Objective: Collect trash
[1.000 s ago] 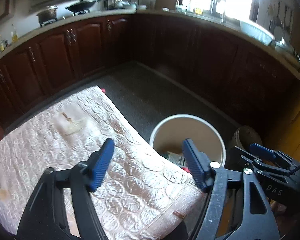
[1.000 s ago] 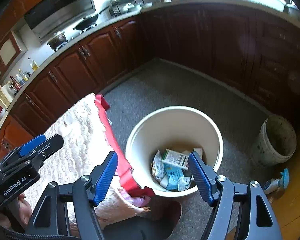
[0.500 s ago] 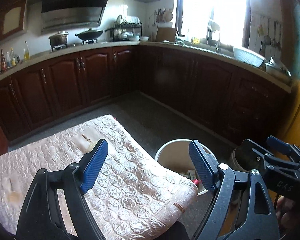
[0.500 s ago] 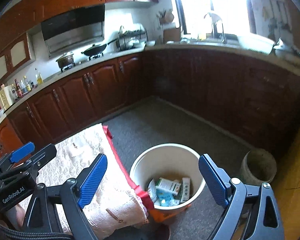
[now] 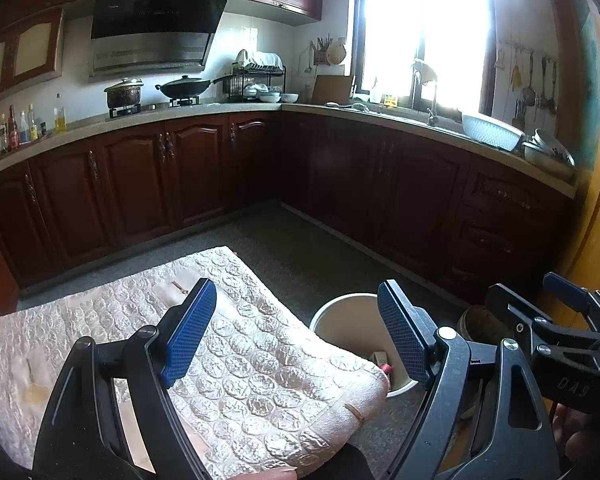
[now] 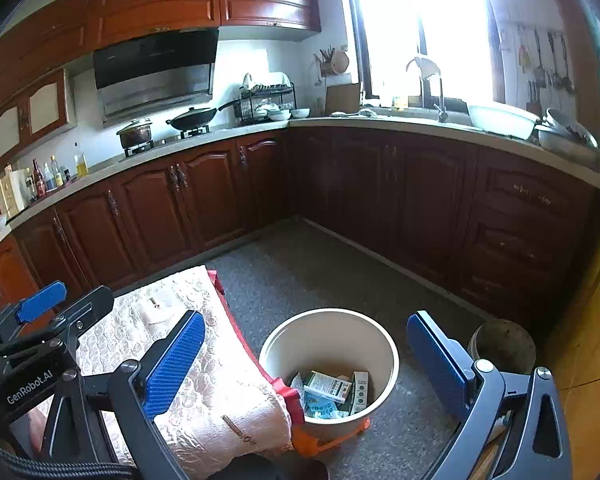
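Note:
A cream bucket [image 6: 392, 360] stands on the grey floor beside the table; it also shows in the left wrist view [image 5: 340, 320]. Inside it lie several small cartons and wrappers [image 6: 332, 390]. My left gripper [image 5: 296, 332] is open and empty above the table's near right corner. My right gripper [image 6: 304, 364] is open and empty, held above and in front of the bucket. Each gripper shows at the edge of the other's view. A small pale scrap [image 5: 179, 287] lies on the pink quilted table cover [image 5: 260, 380].
A round grey pot [image 6: 502, 344] stands on the floor right of the bucket. Dark wooden kitchen cabinets [image 6: 380, 192] run around the back and right. The counter [image 6: 204, 140] holds pans, bottles and bowls. A red cloth edge [image 6: 236, 328] hangs down the table's side.
Both grippers have risen and tilted up, so the views now take in the whole kitchen and the bucket sits lower in frame. Both stay open and empty.

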{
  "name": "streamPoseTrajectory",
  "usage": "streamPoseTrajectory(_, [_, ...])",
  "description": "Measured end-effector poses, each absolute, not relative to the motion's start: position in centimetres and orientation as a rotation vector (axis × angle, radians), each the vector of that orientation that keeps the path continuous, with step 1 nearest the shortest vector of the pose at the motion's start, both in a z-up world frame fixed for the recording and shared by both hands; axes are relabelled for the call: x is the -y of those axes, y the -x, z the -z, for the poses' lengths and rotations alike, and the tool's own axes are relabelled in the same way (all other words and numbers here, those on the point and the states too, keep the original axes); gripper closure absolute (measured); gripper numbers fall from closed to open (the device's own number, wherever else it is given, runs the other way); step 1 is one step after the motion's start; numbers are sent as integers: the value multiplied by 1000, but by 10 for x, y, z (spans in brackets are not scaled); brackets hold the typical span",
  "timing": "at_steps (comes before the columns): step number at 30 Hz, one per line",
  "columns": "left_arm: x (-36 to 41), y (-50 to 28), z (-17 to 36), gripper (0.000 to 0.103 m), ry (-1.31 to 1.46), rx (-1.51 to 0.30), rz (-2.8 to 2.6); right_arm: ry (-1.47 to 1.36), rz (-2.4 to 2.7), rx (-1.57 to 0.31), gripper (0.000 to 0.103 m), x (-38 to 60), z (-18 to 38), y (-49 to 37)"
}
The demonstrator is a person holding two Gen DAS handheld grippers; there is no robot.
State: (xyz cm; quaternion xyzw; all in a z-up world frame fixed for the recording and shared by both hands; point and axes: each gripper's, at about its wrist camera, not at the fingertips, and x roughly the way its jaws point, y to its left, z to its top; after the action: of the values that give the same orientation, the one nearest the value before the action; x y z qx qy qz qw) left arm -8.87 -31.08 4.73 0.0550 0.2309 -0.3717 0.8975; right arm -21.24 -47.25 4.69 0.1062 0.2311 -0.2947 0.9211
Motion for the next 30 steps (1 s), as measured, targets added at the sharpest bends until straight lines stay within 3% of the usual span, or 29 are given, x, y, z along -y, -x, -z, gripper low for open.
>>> streamPoseTrajectory(30, [305, 86, -46, 21, -98, -475, 740, -215, 604, -490, 2, 466, -49, 210])
